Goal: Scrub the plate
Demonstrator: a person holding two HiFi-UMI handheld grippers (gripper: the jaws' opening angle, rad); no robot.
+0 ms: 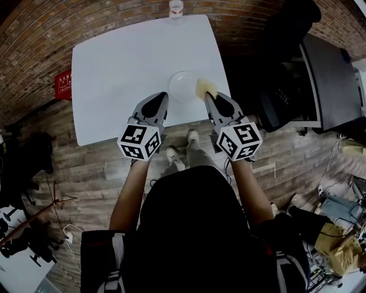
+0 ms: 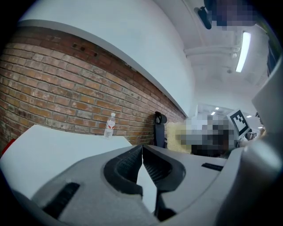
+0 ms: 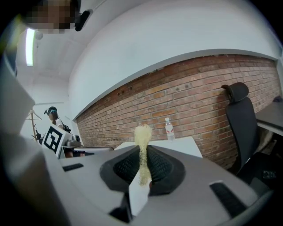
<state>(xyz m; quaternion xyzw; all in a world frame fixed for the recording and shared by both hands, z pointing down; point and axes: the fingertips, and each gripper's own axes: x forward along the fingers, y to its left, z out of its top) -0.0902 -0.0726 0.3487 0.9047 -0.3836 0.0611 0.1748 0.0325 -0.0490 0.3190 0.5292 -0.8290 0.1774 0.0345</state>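
Two grippers at the near edge of a white surface, a plate between their tips.
On the left, the left gripper (image 1: pixel 162 96) has its jaws pressed together with nothing in them, its tip just beside the plate's left rim. The right gripper (image 3: pixel 142 152) has its jaws clamped on a yellow sponge (image 1: pixel 206 87), which sticks out past the tips at the plate's right rim; whether it touches the rim I cannot tell. The plate (image 1: pixel 180 86), pale and round, sits on the surface (image 1: pixel 126 68) towards its near right side. A water bottle (image 1: pixel 176 8) stands upright at the far edge, well apart from the plate.
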